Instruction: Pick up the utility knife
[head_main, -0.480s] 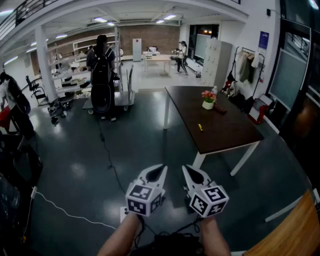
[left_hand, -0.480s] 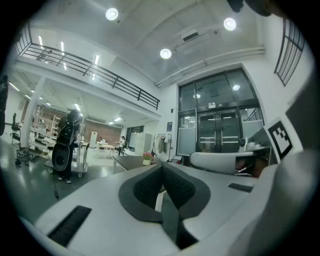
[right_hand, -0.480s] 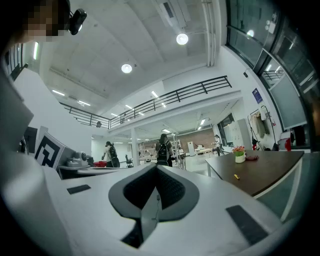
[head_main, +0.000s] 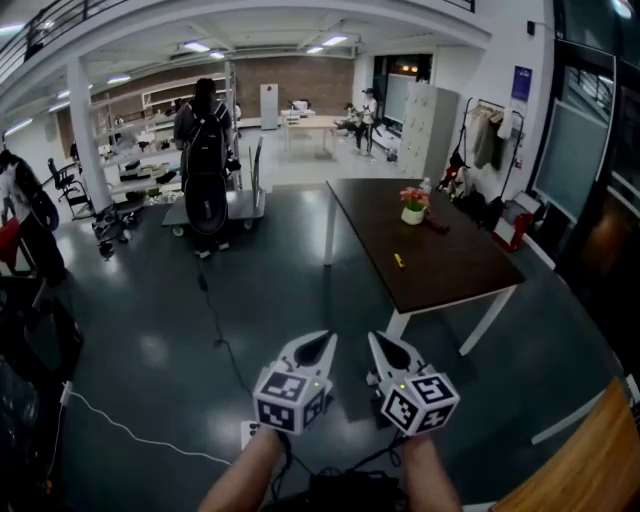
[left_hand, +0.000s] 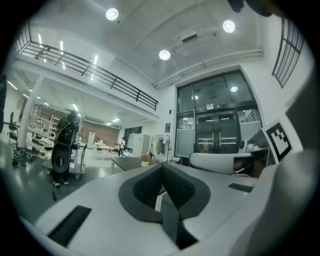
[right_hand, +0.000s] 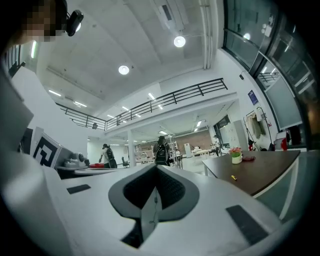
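The utility knife (head_main: 398, 260) is a small yellow thing lying on the dark brown table (head_main: 450, 275), some way ahead and to the right; the right gripper view also shows the knife (right_hand: 233, 177). Low in the head view, my left gripper (head_main: 322, 342) and right gripper (head_main: 380, 340) are held side by side over the floor, far short of the table. Both point level and forward. Each has its jaws shut with nothing between them, as the left gripper (left_hand: 162, 167) and right gripper (right_hand: 156, 170) show in their own views.
A white pot of pink flowers (head_main: 412, 212) and a dark red thing (head_main: 436, 224) stand at the table's far end. A cable (head_main: 215, 320) runs across the dark floor. A person with a backpack (head_main: 205, 150) stands by a cart at the left. A wooden surface (head_main: 590, 460) sits bottom right.
Both grippers stay side by side and shut. The head view has shifted only slightly.
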